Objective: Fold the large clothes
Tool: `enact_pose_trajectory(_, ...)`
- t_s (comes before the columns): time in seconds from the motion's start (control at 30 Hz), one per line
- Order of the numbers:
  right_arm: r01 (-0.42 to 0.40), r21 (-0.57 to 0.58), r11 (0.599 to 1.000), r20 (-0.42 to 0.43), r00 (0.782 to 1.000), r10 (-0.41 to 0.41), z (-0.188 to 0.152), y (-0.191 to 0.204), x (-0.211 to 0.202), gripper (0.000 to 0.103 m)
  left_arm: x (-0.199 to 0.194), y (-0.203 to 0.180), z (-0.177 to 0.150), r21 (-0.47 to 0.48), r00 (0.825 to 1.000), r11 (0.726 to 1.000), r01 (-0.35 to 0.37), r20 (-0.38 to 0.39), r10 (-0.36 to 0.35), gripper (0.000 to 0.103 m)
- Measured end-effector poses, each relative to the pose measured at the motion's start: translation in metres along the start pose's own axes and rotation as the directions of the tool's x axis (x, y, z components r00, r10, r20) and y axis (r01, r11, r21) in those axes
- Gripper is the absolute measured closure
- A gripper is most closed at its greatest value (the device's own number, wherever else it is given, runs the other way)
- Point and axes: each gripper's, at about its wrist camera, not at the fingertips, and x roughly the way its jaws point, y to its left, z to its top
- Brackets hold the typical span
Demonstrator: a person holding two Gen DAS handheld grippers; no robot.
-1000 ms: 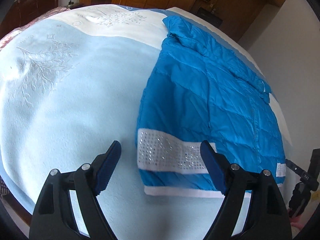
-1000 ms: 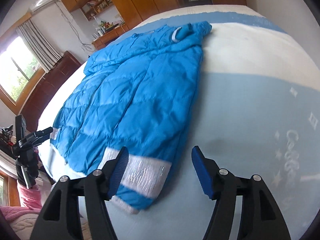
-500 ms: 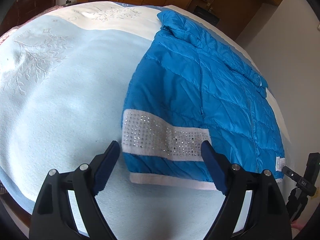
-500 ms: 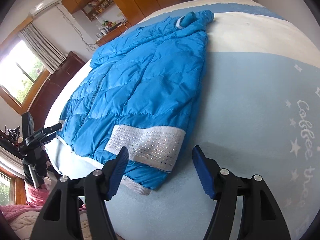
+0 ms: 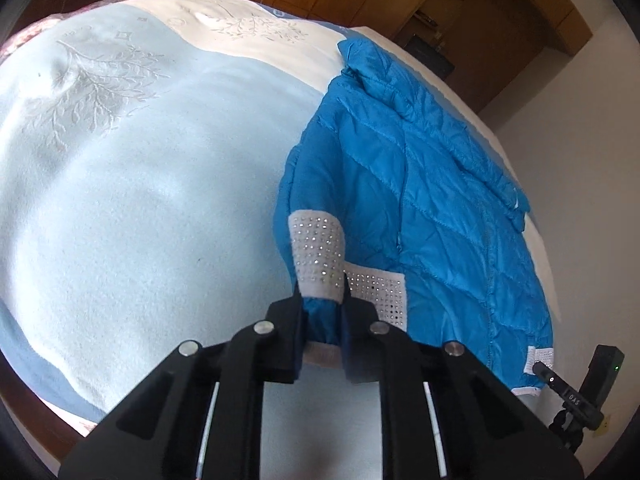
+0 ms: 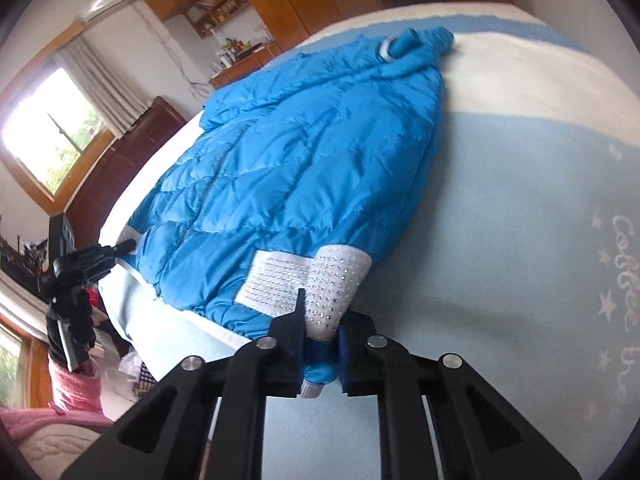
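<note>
Each claw, left claw (image 5: 323,320) and right claw (image 6: 320,344), pinches the blue puffer jacket (image 5: 420,208) at a hem corner, apparently to fold it up the bed (image 5: 140,200).

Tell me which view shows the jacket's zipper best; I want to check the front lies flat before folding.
The right wrist view: the zipper runs dark and clear down the blue jacket, from collar toward hem. The left wrist view shows only a faint seam line near the far edge, foreshortened and harder to follow.

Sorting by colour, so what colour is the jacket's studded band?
White with small silver studs on the band; clearest in the left wrist view.
</note>
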Motion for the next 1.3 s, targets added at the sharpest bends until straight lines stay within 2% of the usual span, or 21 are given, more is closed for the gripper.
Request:
enact_pose_trajectory(0.2,-0.099,-0.023,0.995,-0.027,0.995,0.098,-0.014,0.001,-0.015,0.092,-0.026,0.001,-0.006,0.021,1.000,1.000,0.023,0.011,-0.023,0.091)
enact_pose_trajectory(0.37,-0.106,0.011,0.994,-0.055,0.993,0.106,-0.013,-0.011,-0.004,0.092,-0.006,0.004,-0.007,0.014,1.000,1.000,-0.009,-0.016,0.009,0.091)
enact_pose_trajectory(0.5,-0.173,0.005,0.985,-0.020,0.985,0.173,0.004,-0.012,-0.022,0.093,-0.026,-0.008,0.011,0.017,0.996,0.997,0.078,0.046,-0.079,0.091)
enact_pose_trajectory(0.67,-0.224,-0.042,0.974,0.041,0.973,0.225,0.052,-0.002,-0.054,0.093,-0.057,-0.047,0.052,0.086,0.971,0.977,0.193,0.125,-0.203,0.091)
enact_pose_trajectory(0.8,-0.237,-0.042,0.971,0.085,0.967,0.240,0.105,-0.004,-0.069,0.093,-0.052,-0.081,0.106,0.132,0.952,0.960,0.245,0.154,-0.264,0.091)
enact_pose_trajectory(0.9,-0.261,0.002,0.965,0.092,0.961,0.260,0.140,-0.017,-0.070,0.093,-0.040,-0.096,0.146,0.139,0.938,0.947,0.289,0.154,-0.309,0.091)
enact_pose_trajectory(1.07,-0.246,0.040,0.969,0.096,0.966,0.241,0.207,-0.028,-0.057,0.093,-0.001,-0.126,0.208,0.168,0.933,0.940,0.296,0.159,-0.322,0.091)
enact_pose_trajectory(1.3,-0.244,0.128,0.961,0.083,0.968,0.235,0.278,-0.059,-0.012,0.093,0.079,-0.154,0.277,0.171,0.945,0.945,0.279,0.126,-0.302,0.091)
